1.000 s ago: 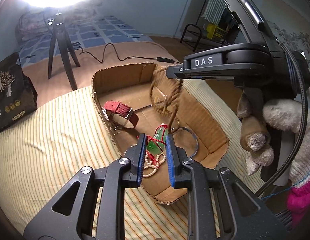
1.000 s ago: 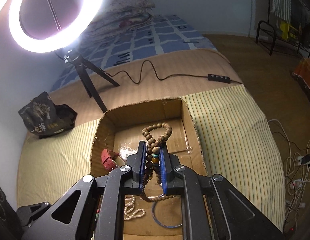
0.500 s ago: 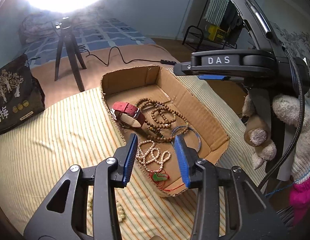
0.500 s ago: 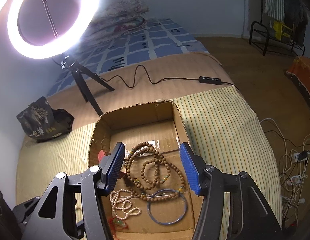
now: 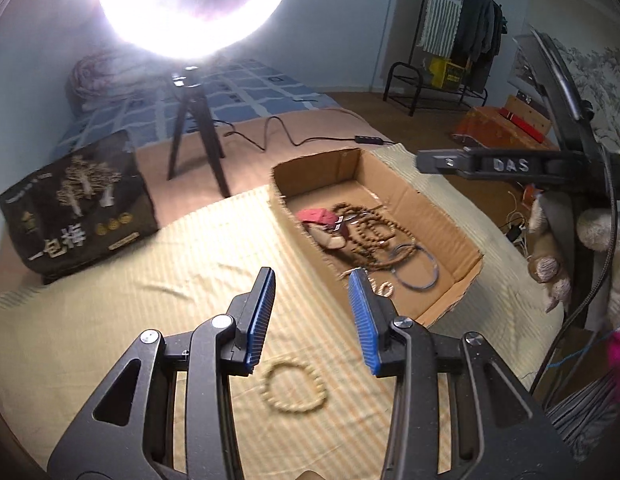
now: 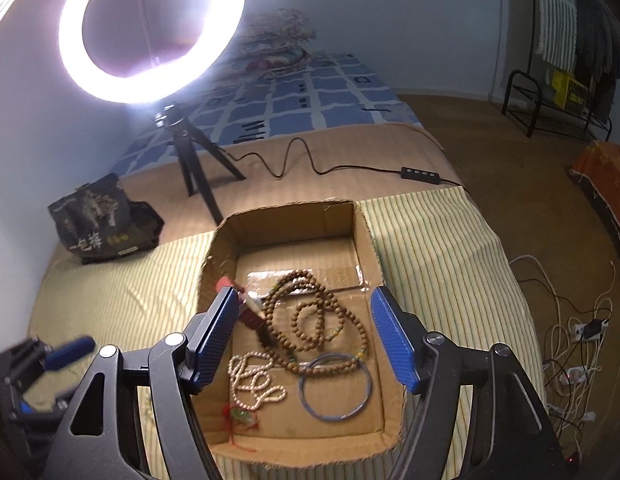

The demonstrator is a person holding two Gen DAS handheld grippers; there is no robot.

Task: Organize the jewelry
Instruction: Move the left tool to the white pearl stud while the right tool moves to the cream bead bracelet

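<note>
The left tongs [image 5: 311,316] are released and empty, blue pads apart over the striped bedspread [image 5: 110,300]; the right tongs [image 6: 306,332] are opening wide, nothing between them, poised above the cardboard box [image 6: 373,248]; inside that box lie the brown bead necklace [image 6: 321,320], a pale bead strand [image 6: 254,380], a blue bangle [image 6: 335,386], a red-strapped watch [image 5: 321,220] and a green pendant on red cord [image 6: 242,416]; one piece is left outside: a small pale bead bracelet [image 5: 294,388] lying flat as a ring on the bedspread, just below and between the left tongs' pads in the left view, toward the wrist; being round, it has no long axis to line up with; the left hand is plainly nearer, so the pickup likely falls to it, drawing back and down; the box sits beyond, to its right.
</note>
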